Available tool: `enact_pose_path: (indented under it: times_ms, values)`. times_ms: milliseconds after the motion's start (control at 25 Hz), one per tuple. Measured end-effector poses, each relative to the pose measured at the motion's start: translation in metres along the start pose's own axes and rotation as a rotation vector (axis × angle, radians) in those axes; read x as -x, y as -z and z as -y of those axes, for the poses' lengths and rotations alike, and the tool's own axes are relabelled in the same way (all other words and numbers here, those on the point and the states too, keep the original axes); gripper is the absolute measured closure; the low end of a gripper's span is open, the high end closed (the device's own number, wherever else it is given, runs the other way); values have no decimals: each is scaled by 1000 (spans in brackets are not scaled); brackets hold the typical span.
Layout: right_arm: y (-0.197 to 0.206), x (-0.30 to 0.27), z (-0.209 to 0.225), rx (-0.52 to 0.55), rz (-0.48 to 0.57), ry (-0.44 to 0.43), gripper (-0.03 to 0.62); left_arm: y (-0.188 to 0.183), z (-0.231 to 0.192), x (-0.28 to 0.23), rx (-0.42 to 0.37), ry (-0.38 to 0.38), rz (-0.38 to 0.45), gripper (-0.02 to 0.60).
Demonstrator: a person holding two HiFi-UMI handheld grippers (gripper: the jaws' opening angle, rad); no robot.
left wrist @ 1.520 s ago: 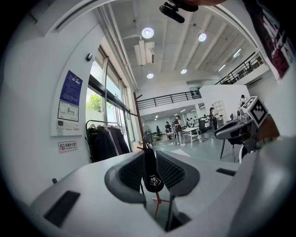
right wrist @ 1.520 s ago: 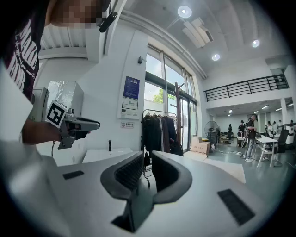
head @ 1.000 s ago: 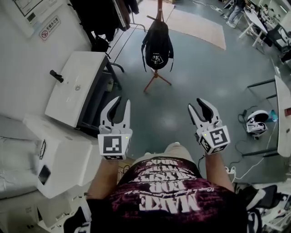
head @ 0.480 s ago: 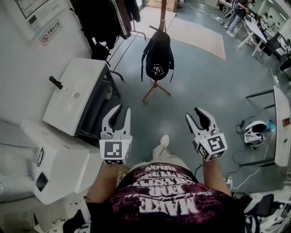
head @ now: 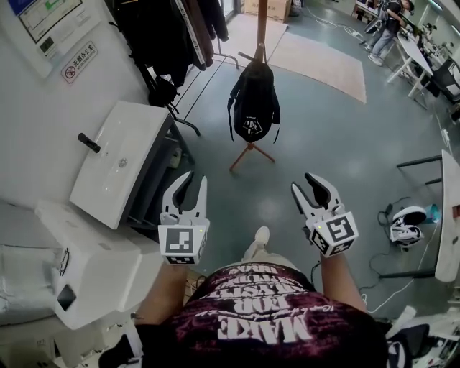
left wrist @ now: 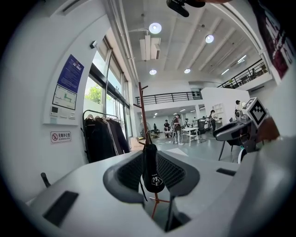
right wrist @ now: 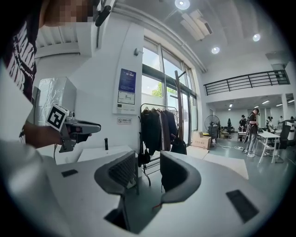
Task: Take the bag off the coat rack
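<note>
A black backpack (head: 254, 104) hangs by its top loop on a wooden coat rack (head: 262, 18), whose splayed feet (head: 250, 152) stand on the grey floor. Both grippers are held in front of the person's chest, well short of the bag. My left gripper (head: 195, 180) is open and empty. In the left gripper view the bag (left wrist: 151, 169) shows far off between the open jaws (left wrist: 152, 178). My right gripper (head: 304, 183) is also open and empty. In the right gripper view the bag (right wrist: 178, 146) peeks above the right jaw of the right gripper (right wrist: 148, 173).
A white cabinet top (head: 118, 158) and a white box (head: 86, 259) stand close on the left. A rail of dark coats (head: 180, 29) hangs behind them. A beige rug (head: 323, 57) lies beyond the rack. A white headset (head: 406, 215) and cables lie on the floor at right.
The person has stepped forward, so the coat rack and bag are nearer and lower in the head view. Both grippers stay open and level.
</note>
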State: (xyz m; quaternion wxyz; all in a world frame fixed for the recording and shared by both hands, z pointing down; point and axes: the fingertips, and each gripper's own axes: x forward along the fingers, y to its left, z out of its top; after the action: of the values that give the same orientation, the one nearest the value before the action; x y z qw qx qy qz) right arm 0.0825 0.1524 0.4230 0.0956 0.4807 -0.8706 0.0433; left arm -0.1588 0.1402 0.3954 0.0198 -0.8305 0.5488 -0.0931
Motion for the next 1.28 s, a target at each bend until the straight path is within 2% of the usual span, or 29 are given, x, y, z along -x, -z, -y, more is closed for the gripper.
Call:
enact_pose_path:
  times_ms: [160,360,560,800,960,1120,1280]
  values:
    - [-1,-18,16,13,-8,-21,421,0,0,-28,0,5,-15,502]
    - [4,-36,35,-39,-9,-47,421,7,10,-63,-11,41,-51,502]
    - [10,-50,45,-6,-35,-72,421,1,14,-92,-12,42,-48,502]
    - [0,-57,87,-23,-12,-55,420,-9,29,-124,-19,56,-52,502]
    - [-4,-66,105,-33,6,-82,419,-13,26,-138,-24,21,-54,502]
    - [-9,-77,123,4,4,-114,419,-20,26,-155,-17,-21,-44,502]
    - [-16,-82,144,21,28,-134,419,-29,42,-170,-15,-27,-25,502]
